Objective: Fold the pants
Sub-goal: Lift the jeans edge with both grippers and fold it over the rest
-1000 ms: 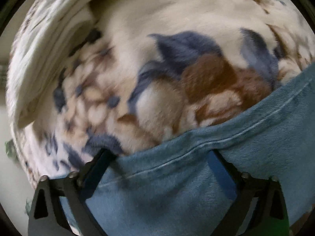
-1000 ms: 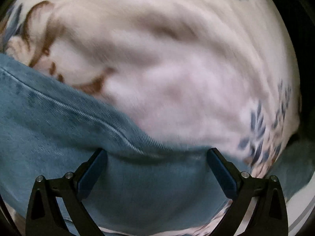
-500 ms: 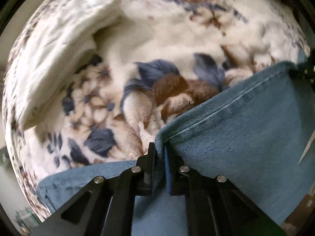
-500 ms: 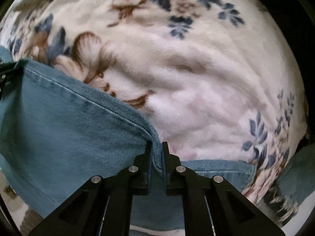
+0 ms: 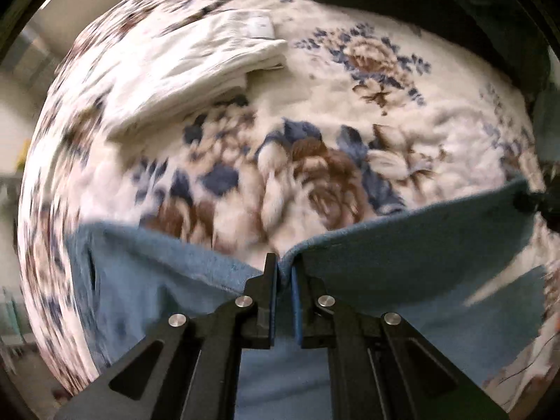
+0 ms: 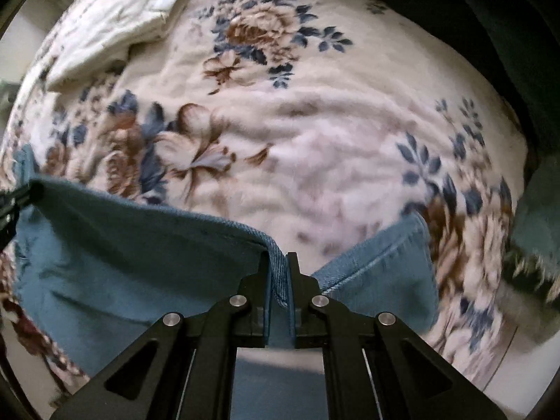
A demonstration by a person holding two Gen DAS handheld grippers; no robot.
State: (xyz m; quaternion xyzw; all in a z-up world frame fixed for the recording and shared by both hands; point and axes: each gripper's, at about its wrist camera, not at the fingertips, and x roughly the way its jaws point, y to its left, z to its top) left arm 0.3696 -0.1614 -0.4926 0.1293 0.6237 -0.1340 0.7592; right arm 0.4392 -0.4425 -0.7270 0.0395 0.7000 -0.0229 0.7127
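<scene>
Blue denim pants (image 5: 402,245) lie on a flowered blanket (image 5: 315,105), and their edge is lifted off it. My left gripper (image 5: 284,262) is shut on that edge, denim pinched between its black fingers. In the right wrist view the same pants (image 6: 140,238) hang in a taut fold, and my right gripper (image 6: 279,259) is shut on the stitched hem. At the right edge of the left wrist view the tip of the other gripper (image 5: 535,203) shows, holding the same edge. The lower part of the pants is hidden behind the fingers.
A folded white cloth (image 5: 196,66) lies on the blanket at the upper left, also seen as a cloth (image 6: 115,31) in the right wrist view. Dark green fabric (image 6: 507,35) fills the upper right. A teal fringed fabric (image 6: 535,224) sits at the right edge.
Both grippers went from open over the pants edge to shut on it, then rose with the denim; more of the blanket shows now.
</scene>
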